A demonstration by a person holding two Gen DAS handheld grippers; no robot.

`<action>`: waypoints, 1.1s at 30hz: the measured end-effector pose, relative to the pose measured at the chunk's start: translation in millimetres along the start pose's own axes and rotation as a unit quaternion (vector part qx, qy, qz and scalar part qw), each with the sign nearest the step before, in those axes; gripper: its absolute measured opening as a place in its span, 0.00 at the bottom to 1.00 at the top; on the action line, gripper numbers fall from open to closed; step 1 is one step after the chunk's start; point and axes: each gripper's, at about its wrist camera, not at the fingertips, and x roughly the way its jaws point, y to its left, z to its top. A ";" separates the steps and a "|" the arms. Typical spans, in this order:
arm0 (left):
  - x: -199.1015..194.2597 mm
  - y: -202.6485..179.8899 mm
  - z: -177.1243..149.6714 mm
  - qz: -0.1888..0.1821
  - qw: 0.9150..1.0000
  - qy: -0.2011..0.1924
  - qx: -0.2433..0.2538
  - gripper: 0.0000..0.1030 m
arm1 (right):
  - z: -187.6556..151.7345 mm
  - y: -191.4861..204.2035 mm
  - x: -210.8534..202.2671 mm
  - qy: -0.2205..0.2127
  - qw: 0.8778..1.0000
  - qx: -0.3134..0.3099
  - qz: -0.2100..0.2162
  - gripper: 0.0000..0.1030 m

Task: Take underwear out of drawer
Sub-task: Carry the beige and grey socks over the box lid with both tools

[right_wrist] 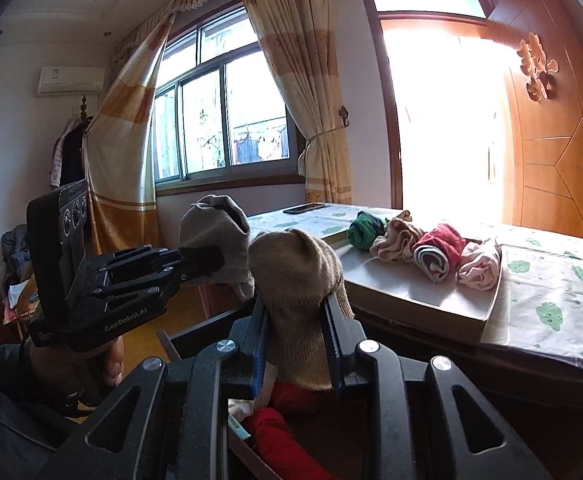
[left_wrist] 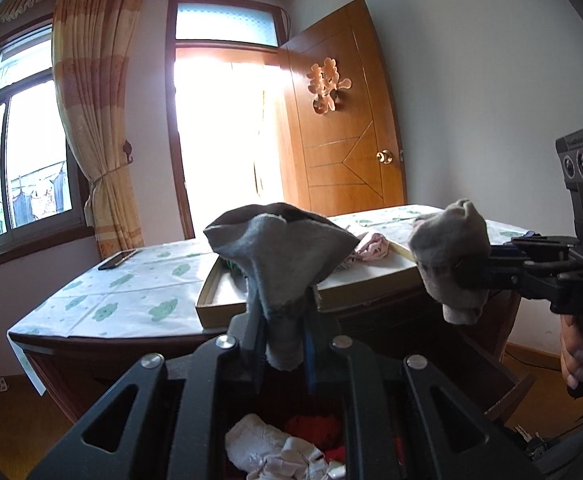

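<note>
Underwear is what we are after, and we have two soft rolled pieces up in the air, one in each gripper. Our left gripper [left_wrist: 285,344] is squeezed tight on a grey piece [left_wrist: 279,256]. The cloth sticks up out of the jaws and spreads wide at the top like a mushroom. Our right gripper [right_wrist: 297,344] is pinched on a brown knit piece [right_wrist: 295,276], and its jaws stand only a little way apart with the cloth filling the gap between them. In the left camera we see the right gripper from the side, with its cloth bundle at the tip. In the right camera we see the left gripper from the side too, just beside the brown piece.

Below our grippers is the open drawer [left_wrist: 507,392]. Inside it we see white cloth [left_wrist: 271,452] and red cloth [left_wrist: 315,426].

Behind the drawer is a table [left_wrist: 103,308] with a white cover that has green shapes on it. A flat tray [right_wrist: 423,300] sits on the table. On the tray lie four rolled pieces in a row: a green one [right_wrist: 365,232], a tan one [right_wrist: 395,242], a red one [right_wrist: 439,250] and a pink one [right_wrist: 479,266]. A dark phone [left_wrist: 117,260] lies on the far side of the table. A wooden door [left_wrist: 343,112] stands open behind the table.
</note>
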 end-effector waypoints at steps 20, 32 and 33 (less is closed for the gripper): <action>38.2 5.8 20.1 -0.001 1.000 0.004 0.003 0.12 | 22.6 -32.1 10.5 -0.004 1.000 0.016 -0.017 0.26; 66.1 7.0 20.2 -0.003 0.999 0.033 0.009 0.12 | 24.6 -55.7 19.6 0.010 0.999 0.032 -0.034 0.26; 68.5 7.4 20.3 -0.004 0.999 0.036 0.008 0.12 | 25.1 -57.6 20.9 0.012 0.999 0.031 -0.036 0.26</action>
